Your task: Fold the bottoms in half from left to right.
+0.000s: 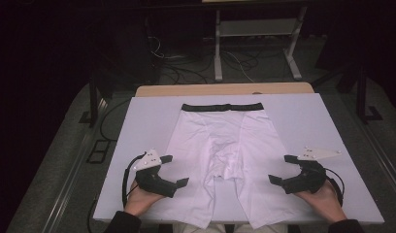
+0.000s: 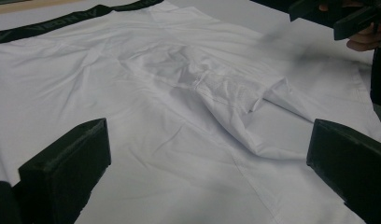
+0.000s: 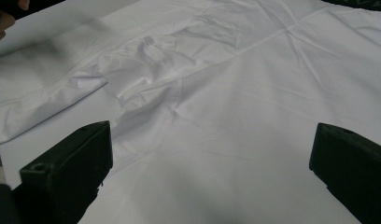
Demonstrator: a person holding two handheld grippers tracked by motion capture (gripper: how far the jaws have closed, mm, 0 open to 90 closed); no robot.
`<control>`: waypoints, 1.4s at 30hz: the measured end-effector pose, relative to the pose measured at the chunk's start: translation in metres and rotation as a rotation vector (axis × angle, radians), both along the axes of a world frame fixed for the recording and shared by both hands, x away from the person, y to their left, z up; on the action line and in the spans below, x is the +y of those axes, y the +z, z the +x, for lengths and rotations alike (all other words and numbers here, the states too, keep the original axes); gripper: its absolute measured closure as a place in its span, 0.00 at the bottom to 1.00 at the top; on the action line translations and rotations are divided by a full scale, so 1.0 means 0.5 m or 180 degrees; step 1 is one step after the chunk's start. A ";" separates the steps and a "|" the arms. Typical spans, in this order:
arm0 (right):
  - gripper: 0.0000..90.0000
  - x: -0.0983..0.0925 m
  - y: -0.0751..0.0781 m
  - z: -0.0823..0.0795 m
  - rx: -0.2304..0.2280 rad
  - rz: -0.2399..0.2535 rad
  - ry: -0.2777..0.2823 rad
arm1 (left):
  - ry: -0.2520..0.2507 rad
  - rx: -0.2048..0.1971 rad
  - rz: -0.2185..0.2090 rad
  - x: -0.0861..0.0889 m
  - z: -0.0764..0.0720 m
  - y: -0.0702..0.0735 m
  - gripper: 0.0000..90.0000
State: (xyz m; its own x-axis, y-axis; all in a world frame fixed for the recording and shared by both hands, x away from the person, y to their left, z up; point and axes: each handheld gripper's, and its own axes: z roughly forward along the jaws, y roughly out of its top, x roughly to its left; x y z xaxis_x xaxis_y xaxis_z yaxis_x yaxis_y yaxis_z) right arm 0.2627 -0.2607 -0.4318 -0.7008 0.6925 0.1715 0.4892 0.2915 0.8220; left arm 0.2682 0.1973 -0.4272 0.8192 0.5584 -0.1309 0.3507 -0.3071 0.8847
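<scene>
From above, the white shorts (image 1: 225, 160) lay flat on the worktop (image 1: 332, 126), waistband far, legs running toward the person, between the left tongs (image 1: 174, 170) and right tongs (image 1: 282, 169), equally near. Each gripper view showed wide-open, empty jaws facing fabric.

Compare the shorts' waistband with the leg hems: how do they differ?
The waistband is a black strip with faint lettering; the leg hems are plain white. The waistband lies at the far edge of the shorts; the hems reach the near table edge. Both lie flat.
</scene>
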 end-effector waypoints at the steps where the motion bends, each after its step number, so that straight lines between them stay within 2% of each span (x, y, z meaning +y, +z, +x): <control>1: 0.00 0.000 0.000 0.000 -0.0002 0.0003 0.0005 | 0.0005 0.0000 -0.0013 0.000 0.000 0.000 0.00; 28: 0.00 0.007 0.017 -0.002 -0.0051 0.0000 0.0001 | 0.0026 -0.0051 -0.0016 -0.004 -0.004 -0.001 0.00; 36: 0.00 0.028 0.030 0.004 -0.0102 -0.0112 0.0044 | 0.0053 -0.0038 -0.0035 -0.004 -0.004 -0.001 0.00; 42: 0.00 0.039 0.046 0.012 -0.0127 -0.0132 0.0070 | 0.0051 -0.0042 -0.0052 -0.003 -0.004 -0.001 0.00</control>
